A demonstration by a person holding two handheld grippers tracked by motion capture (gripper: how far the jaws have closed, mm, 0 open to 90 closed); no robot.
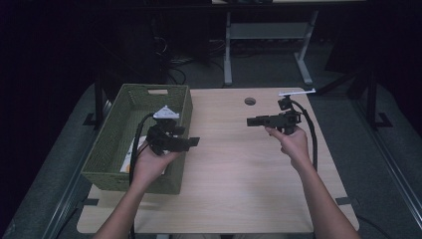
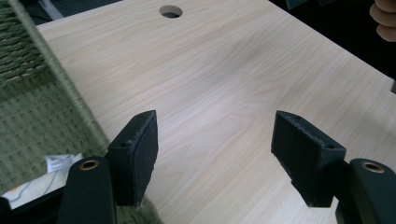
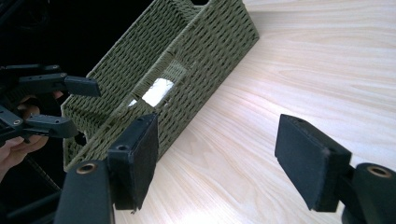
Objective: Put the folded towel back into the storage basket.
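A green woven basket (image 1: 139,180) stands on the left part of the pale wooden table (image 1: 234,169). A white and yellow packet (image 1: 130,154) lies inside it. My left gripper (image 1: 195,142) hovers over the basket's right wall (image 2: 70,88) and points right across the table. It is open, and there is bare wood between its pads (image 2: 140,144). My right gripper (image 1: 250,121) is held above the table's right half and points left at the basket (image 3: 205,42). It is open and empty. The right gripper view shows the left gripper (image 3: 79,105) beside the basket.
A round cable hole (image 1: 250,101) sits near the table's far edge. A white desk frame (image 1: 228,55) stands on the dark floor behind the table. The packet shows through the basket's handle slot (image 3: 156,91). Bare wood lies between the two grippers.
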